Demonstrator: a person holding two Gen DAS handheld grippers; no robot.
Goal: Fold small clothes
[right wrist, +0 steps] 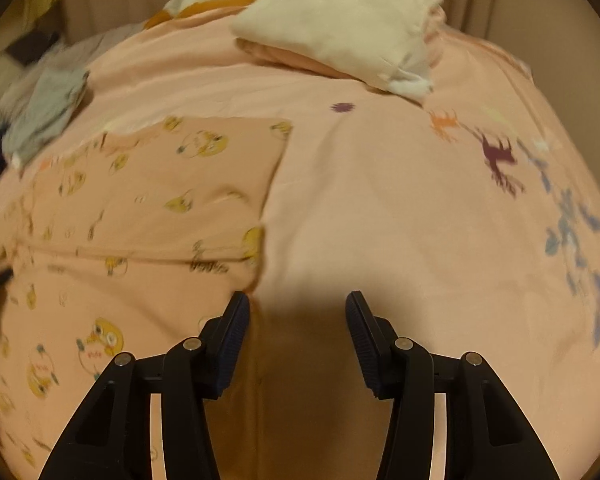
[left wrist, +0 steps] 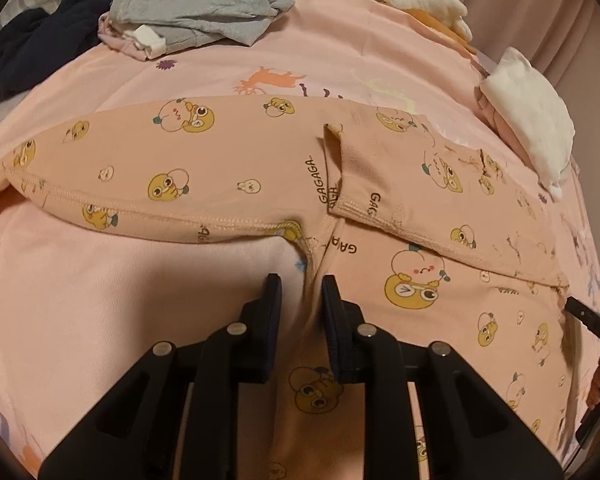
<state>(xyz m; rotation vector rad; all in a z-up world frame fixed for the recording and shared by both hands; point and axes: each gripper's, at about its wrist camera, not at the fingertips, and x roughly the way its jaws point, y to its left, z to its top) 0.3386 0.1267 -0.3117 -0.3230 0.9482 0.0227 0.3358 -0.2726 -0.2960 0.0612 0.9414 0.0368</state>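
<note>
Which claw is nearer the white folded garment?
Right. The right claw faces the white folded garment across open bedsheet; the left claw grips the printed pajamas, farther away.

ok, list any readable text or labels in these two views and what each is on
"GAGAGA." printed in black on the peach cartoon-print garment, clearest beside the centre fold at.
"GAGA", the same print partly cut off by folds, just ahead of the left claw.
Pale markings on the right claw's black body at the frame edge: too small to read.
Right wrist view: dark print on the garment, too blurred to read.
</note>
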